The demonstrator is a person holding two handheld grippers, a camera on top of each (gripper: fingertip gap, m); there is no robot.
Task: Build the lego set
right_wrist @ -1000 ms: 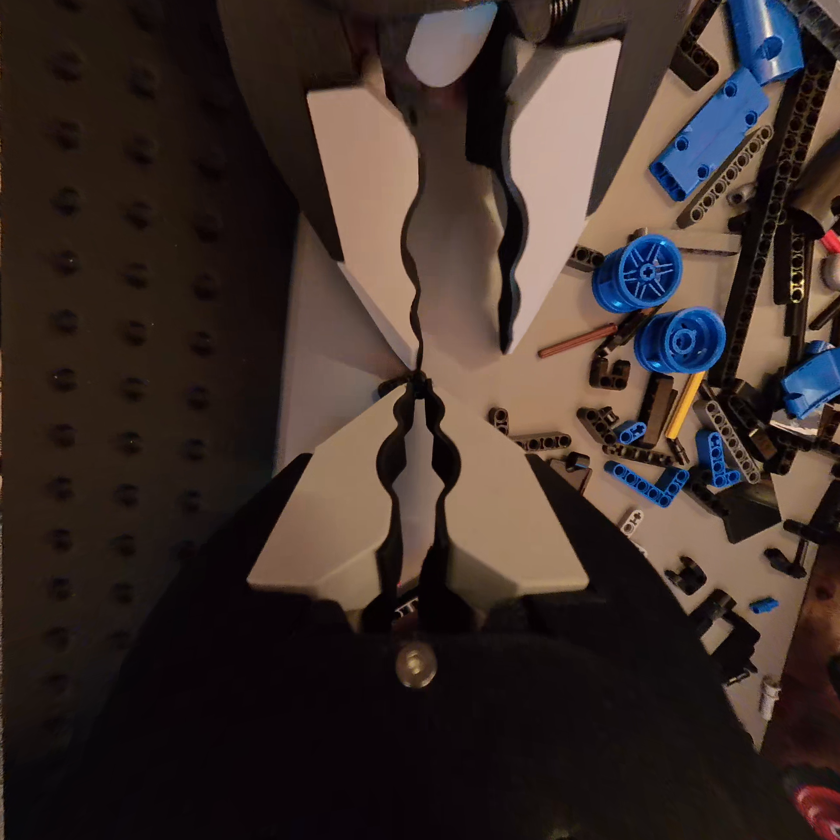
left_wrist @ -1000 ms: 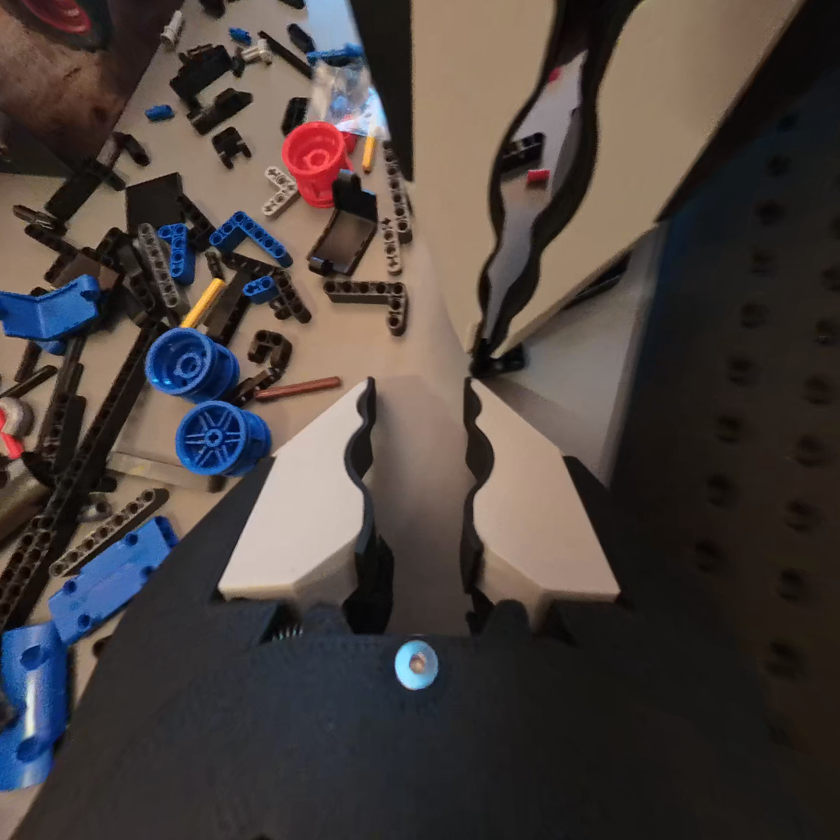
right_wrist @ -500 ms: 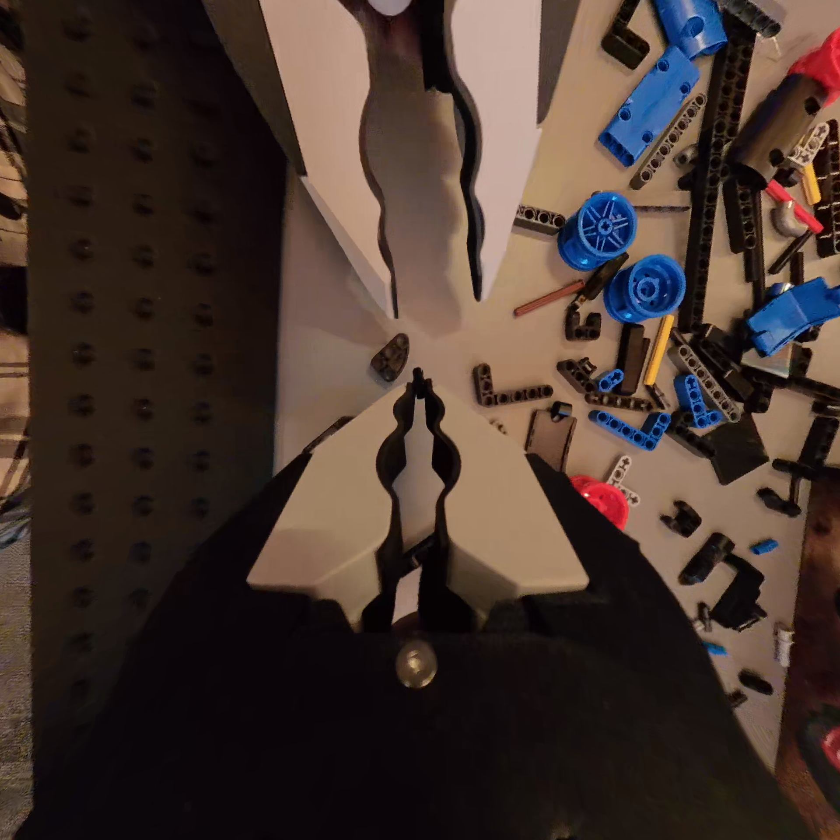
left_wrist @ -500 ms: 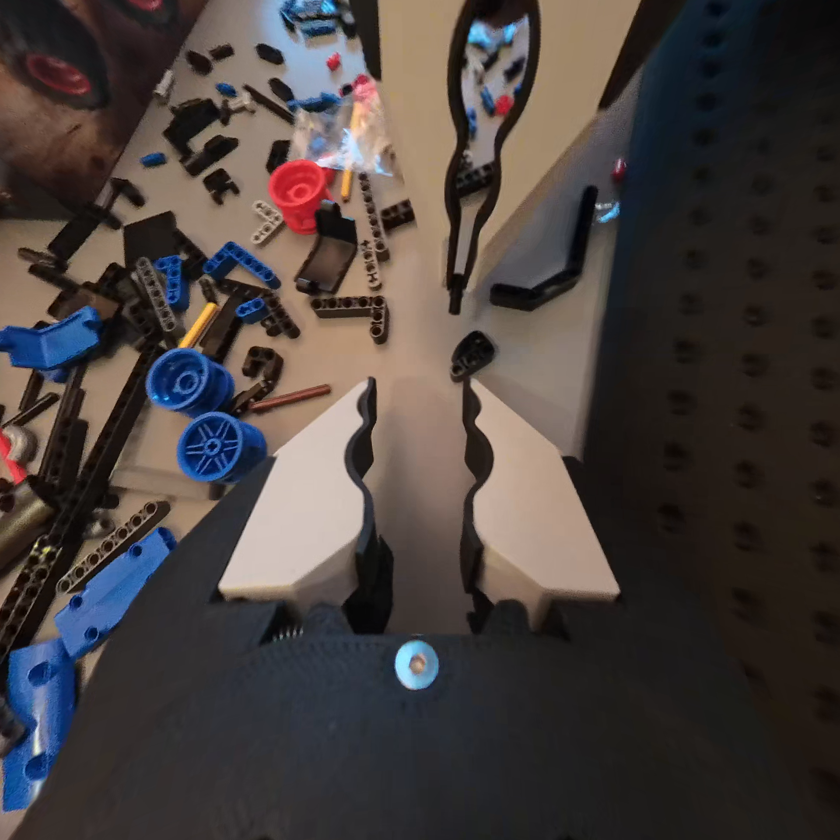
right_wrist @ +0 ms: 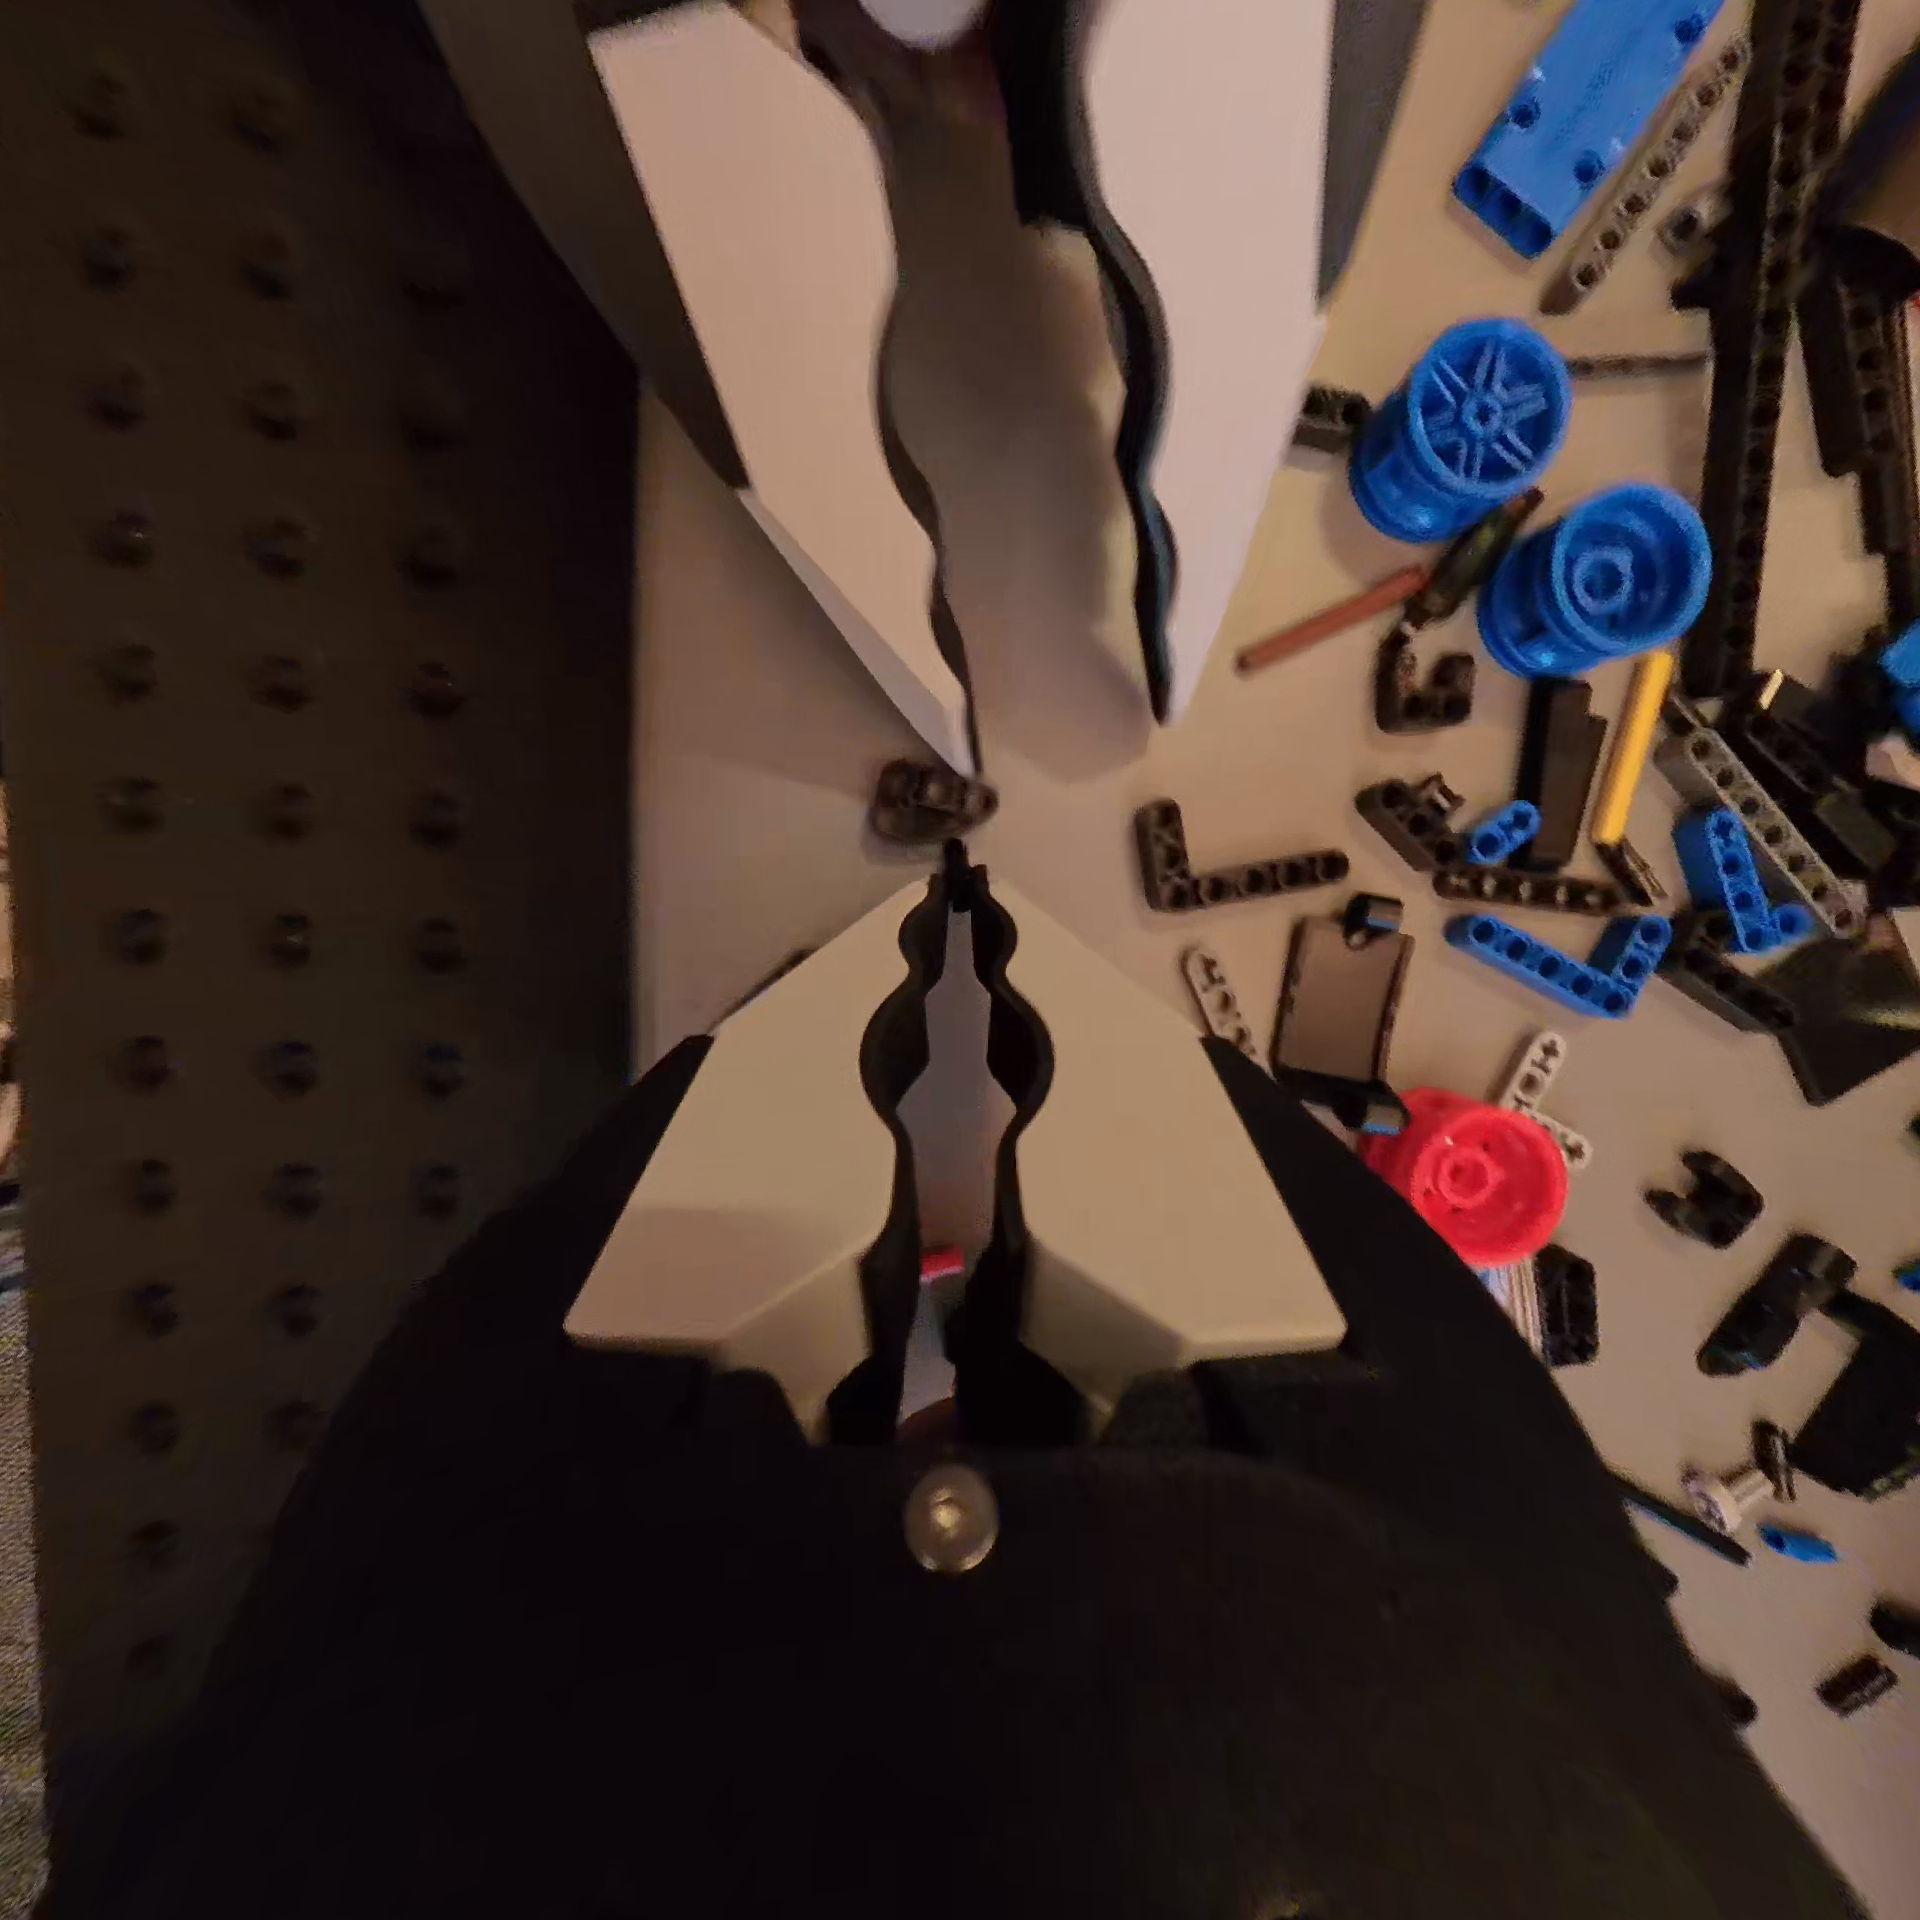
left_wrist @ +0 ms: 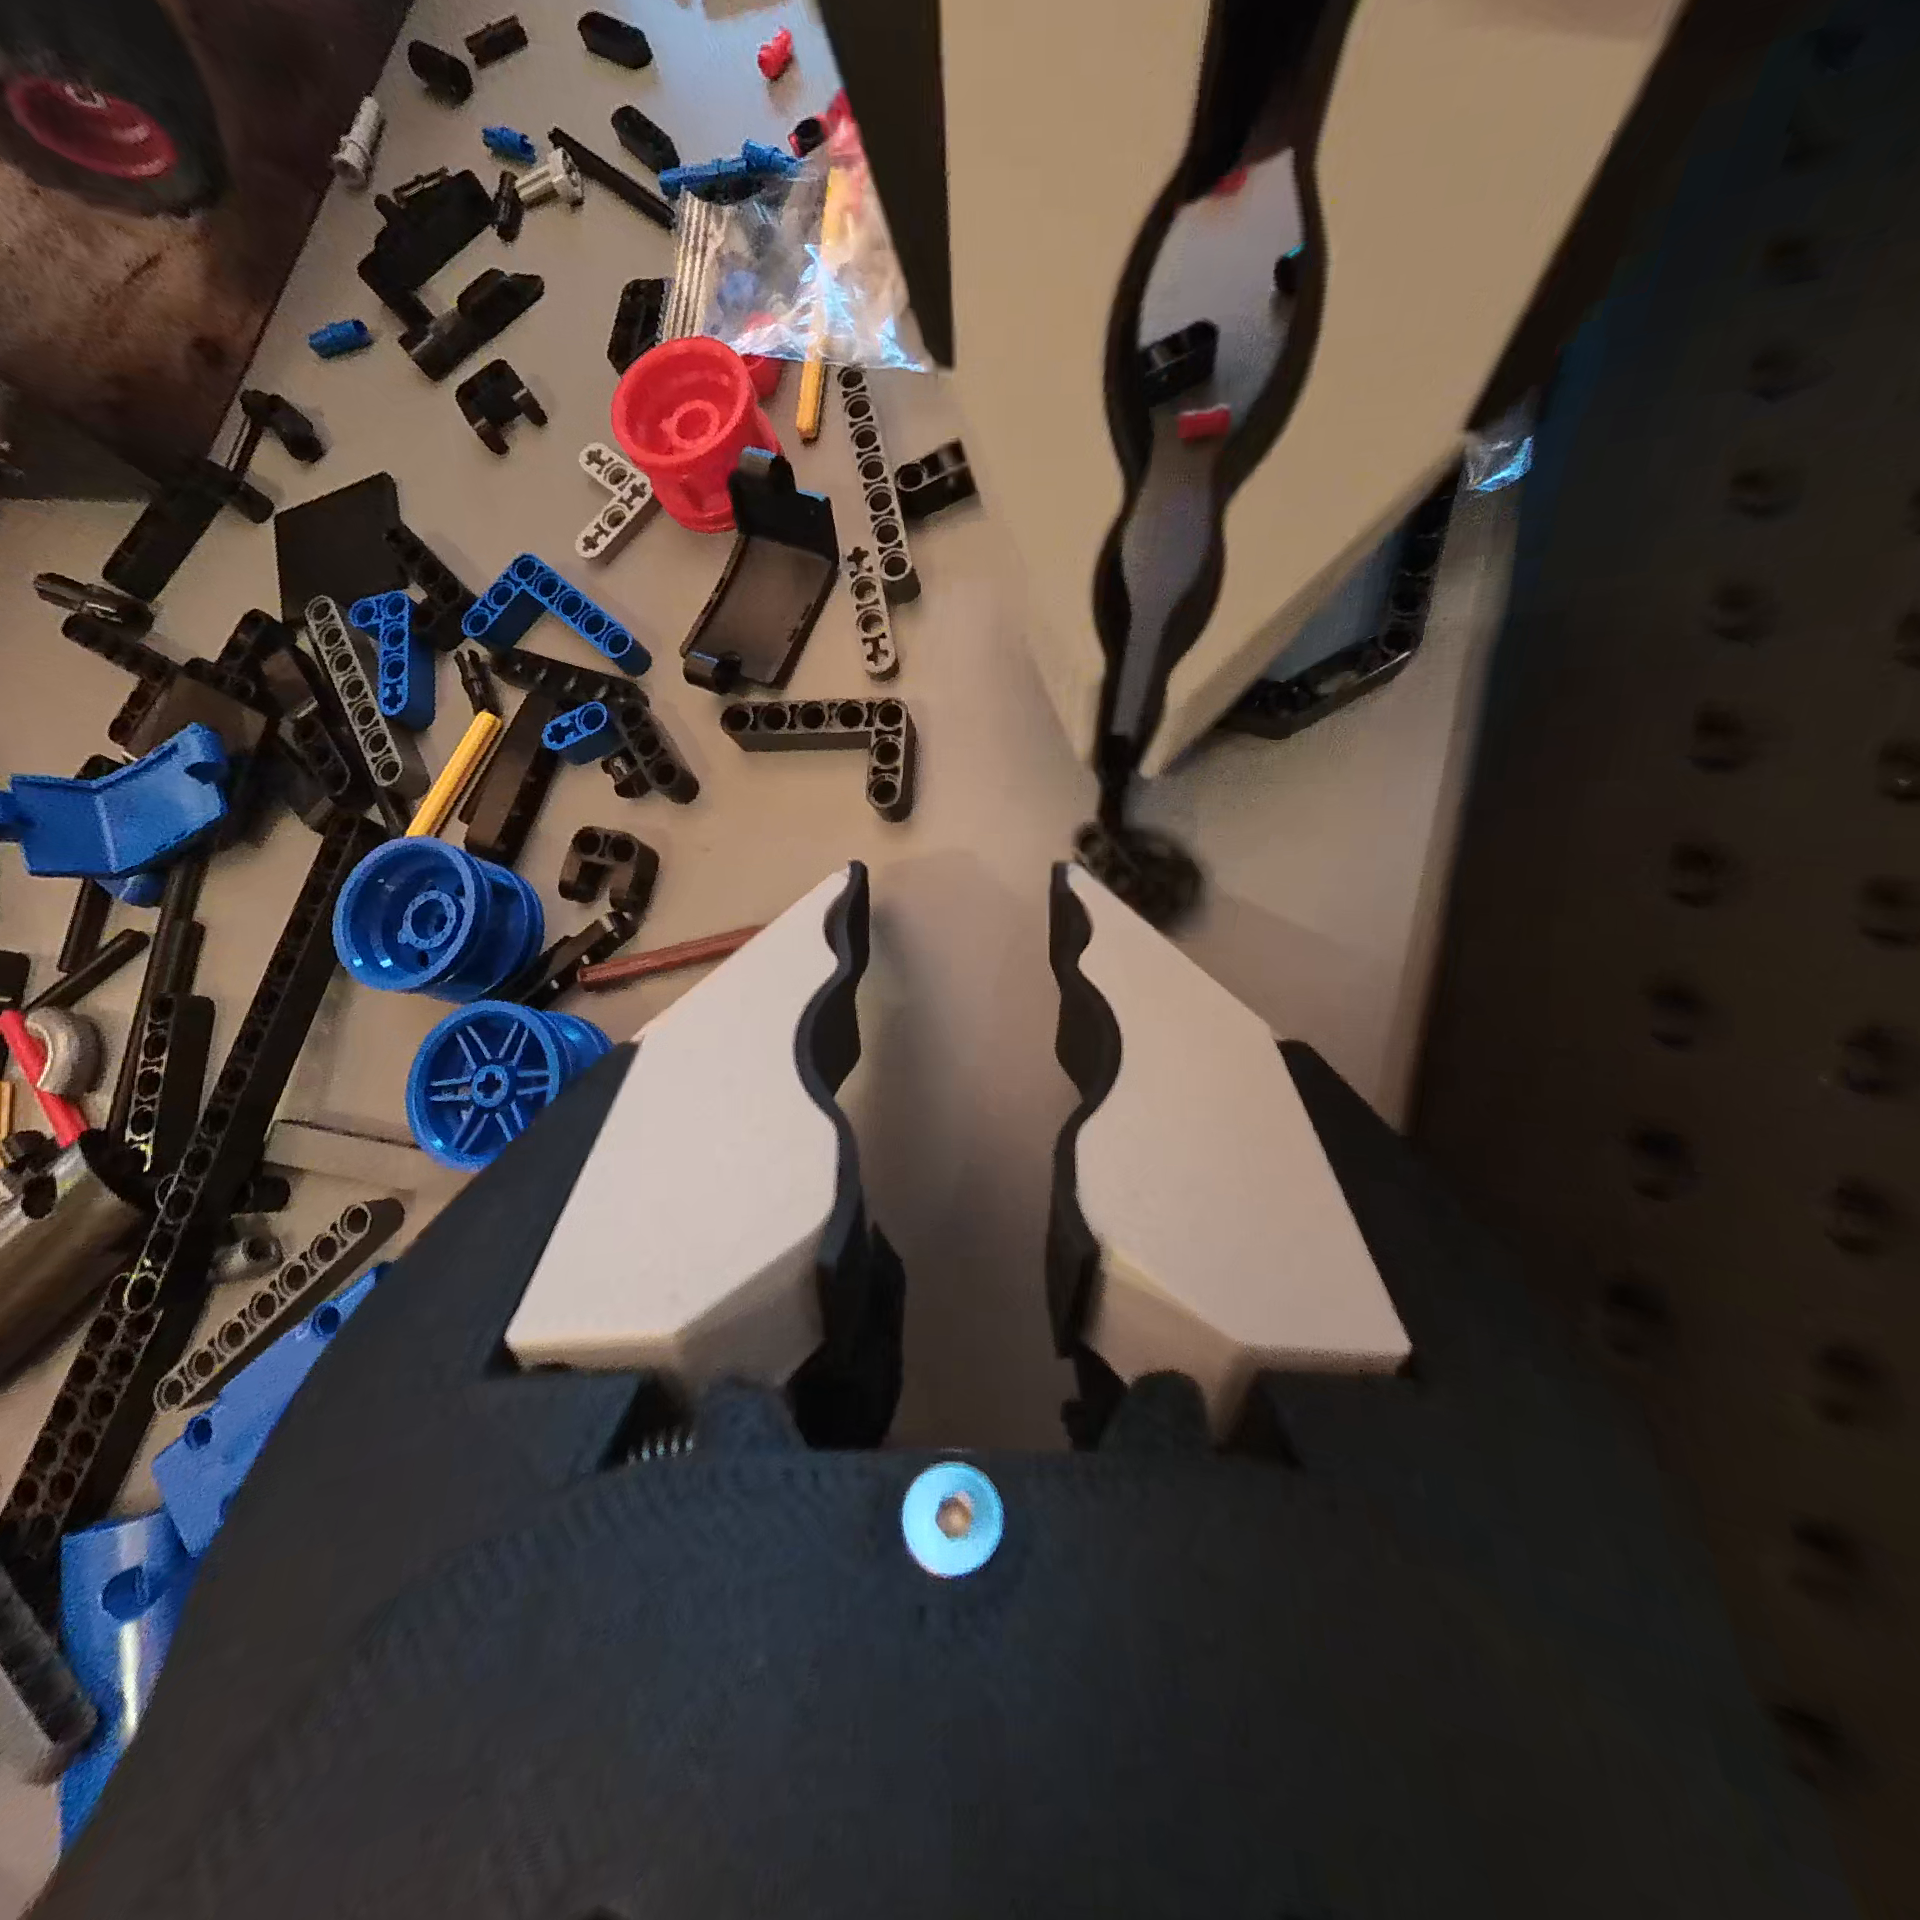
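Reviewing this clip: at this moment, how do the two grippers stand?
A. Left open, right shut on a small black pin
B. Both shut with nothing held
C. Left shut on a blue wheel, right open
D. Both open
A: the left gripper has a clear gap between its fingers, while the right gripper is pinched on a small black pin just short of a small black connector.

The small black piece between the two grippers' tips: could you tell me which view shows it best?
The right wrist view: the small black piece lies unobstructed, its holes visible though blurred. In the left wrist view it is darker, partly hidden behind the left gripper.
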